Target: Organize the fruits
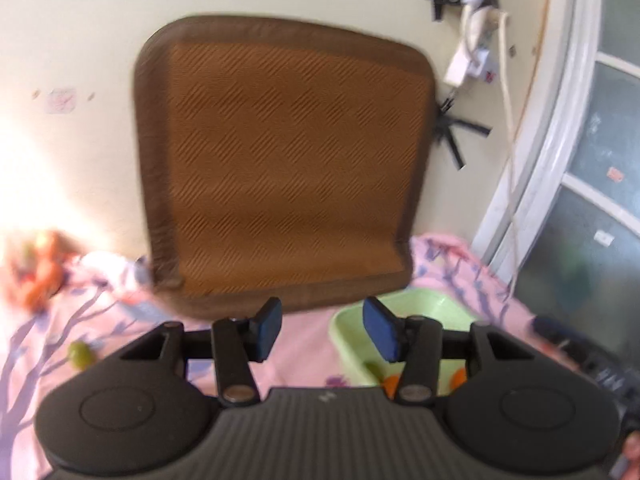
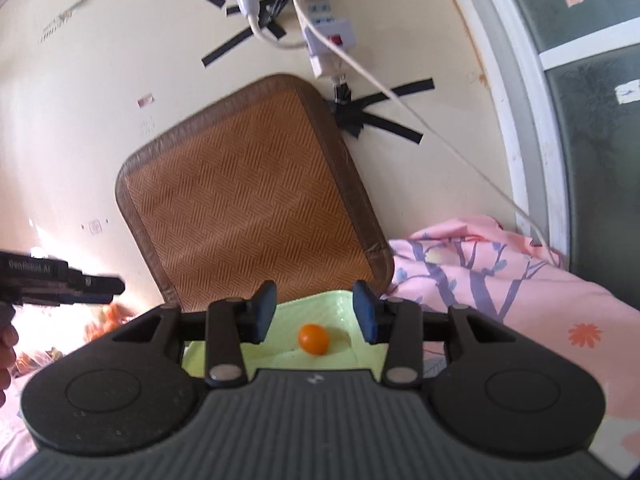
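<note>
A light green tray (image 2: 340,300) sits on the pink floral cloth; it also shows in the left wrist view (image 1: 424,308). A small orange fruit (image 2: 313,339) lies in the tray, between and just beyond my right gripper's fingers. My right gripper (image 2: 316,316) is open and empty above the tray. My left gripper (image 1: 324,326) is open and empty, left of the tray's rim. Behind its right finger, orange fruits (image 1: 392,385) and a green one (image 1: 374,369) lie in the tray. A green fruit (image 1: 80,354) lies on the cloth at left. More orange fruits (image 1: 40,276) are piled at far left, blurred.
A brown woven mat (image 1: 288,160) leans against the cream wall behind the tray. A power strip and white cables (image 2: 324,36) are taped to the wall. A window frame (image 2: 532,120) stands at right. The left gripper's side (image 2: 60,284) shows in the right wrist view.
</note>
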